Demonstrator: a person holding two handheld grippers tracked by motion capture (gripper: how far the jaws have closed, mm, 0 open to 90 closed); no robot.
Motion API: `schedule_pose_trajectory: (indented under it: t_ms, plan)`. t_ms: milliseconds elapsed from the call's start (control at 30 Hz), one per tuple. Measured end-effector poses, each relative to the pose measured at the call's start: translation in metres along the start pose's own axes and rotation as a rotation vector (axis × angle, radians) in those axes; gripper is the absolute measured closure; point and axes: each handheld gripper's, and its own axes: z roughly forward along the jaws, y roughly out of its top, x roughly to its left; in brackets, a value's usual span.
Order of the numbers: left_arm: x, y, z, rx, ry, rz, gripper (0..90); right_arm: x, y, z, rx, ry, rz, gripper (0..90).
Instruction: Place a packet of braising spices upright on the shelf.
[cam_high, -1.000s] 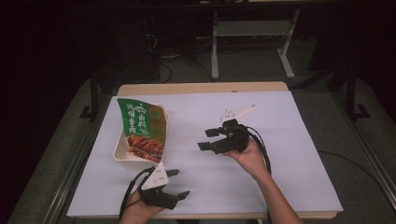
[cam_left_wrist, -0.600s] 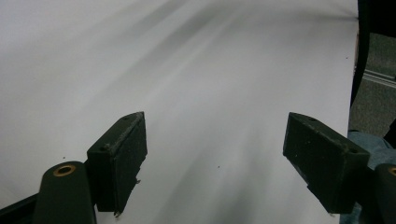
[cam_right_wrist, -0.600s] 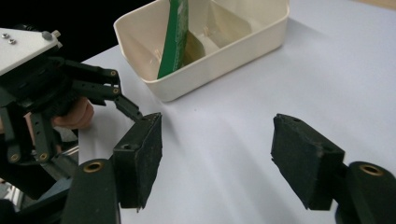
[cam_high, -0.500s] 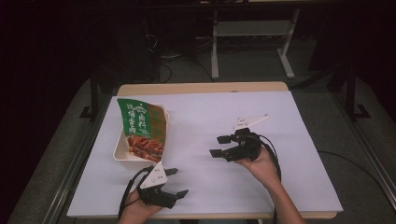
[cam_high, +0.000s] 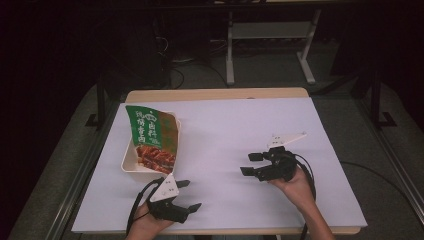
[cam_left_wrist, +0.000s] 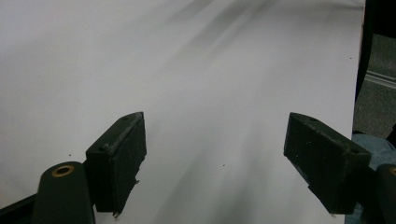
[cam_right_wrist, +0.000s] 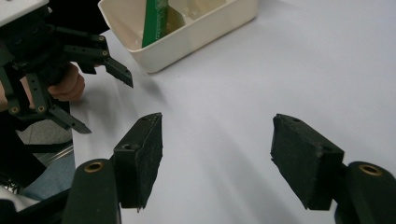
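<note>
A green food packet (cam_high: 150, 137) leans in a cream tray (cam_high: 129, 161) at the table's left; the tray (cam_right_wrist: 205, 28) and the packet (cam_right_wrist: 156, 21) also appear at the top of the right gripper view. My left gripper (cam_high: 188, 195) rests near the front edge, just below the tray, open with nothing between its jaws (cam_left_wrist: 215, 163). My right gripper (cam_high: 251, 164) is held over the white sheet right of centre, open and empty (cam_right_wrist: 217, 158), pointing left toward the tray. The left gripper (cam_right_wrist: 100, 93) shows at the left of the right gripper view.
A white sheet (cam_high: 225, 135) covers the wooden table (cam_high: 215, 94). Dark floor, cables and a white stand (cam_high: 270, 40) lie beyond the far edge. Metal rails (cam_high: 395, 160) run along both sides of the table.
My right gripper has drawn back toward the person and lower, away from the tray. The left gripper has barely moved. Both stay open.
</note>
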Motion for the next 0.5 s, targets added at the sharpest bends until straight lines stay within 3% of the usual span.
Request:
schedule_pose_trajectory:
  t_ms: [500]
  plan:
    - [0.003, -0.001, -0.001, 0.000, 0.001, -0.009, 20.2, -0.011, -0.032, -0.024, 0.000, -0.039, 0.045, 32.9]
